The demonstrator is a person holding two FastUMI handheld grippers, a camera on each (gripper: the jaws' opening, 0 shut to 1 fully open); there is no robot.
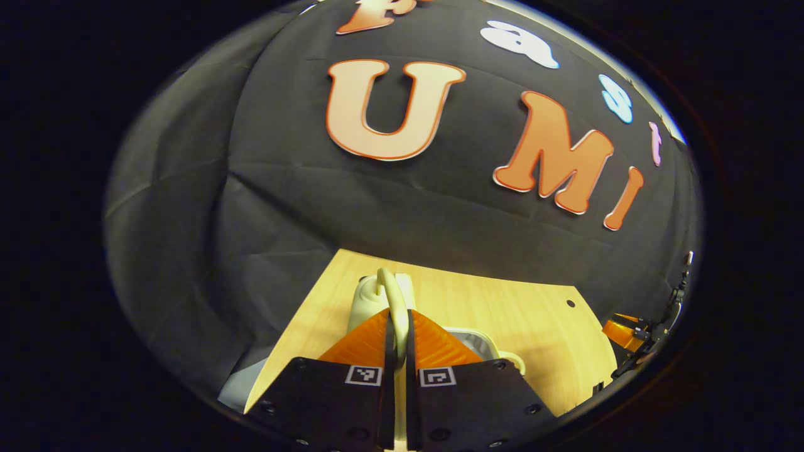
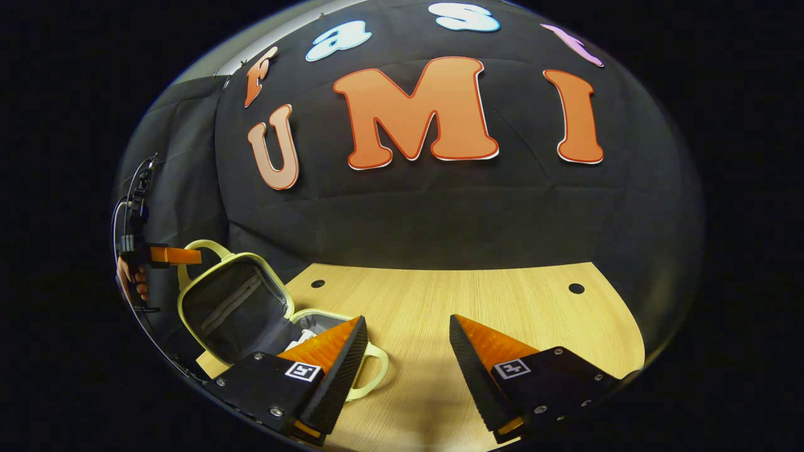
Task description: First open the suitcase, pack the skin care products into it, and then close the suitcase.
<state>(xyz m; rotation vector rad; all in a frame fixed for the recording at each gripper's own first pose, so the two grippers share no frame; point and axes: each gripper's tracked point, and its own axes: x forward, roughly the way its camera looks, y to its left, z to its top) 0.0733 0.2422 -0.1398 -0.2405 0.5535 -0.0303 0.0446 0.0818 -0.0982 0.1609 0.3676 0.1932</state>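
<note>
Jaws of left gripper [image 1: 397,326] clamped on suitcase handle [image 1: 391,295], lid [image 2: 233,309] raised.

No word, brand name or number can be read on any object here. The only signs are small square black-and-white coded markers, printed as blocky cells rather than letters or digits. In the left gripper view, one marker [image 1: 363,375] sits on each flat black finger mount of the left gripper [image 1: 397,317]. In the right gripper view, the right gripper [image 2: 407,326] carries the same kind, one on each black mount.
</note>
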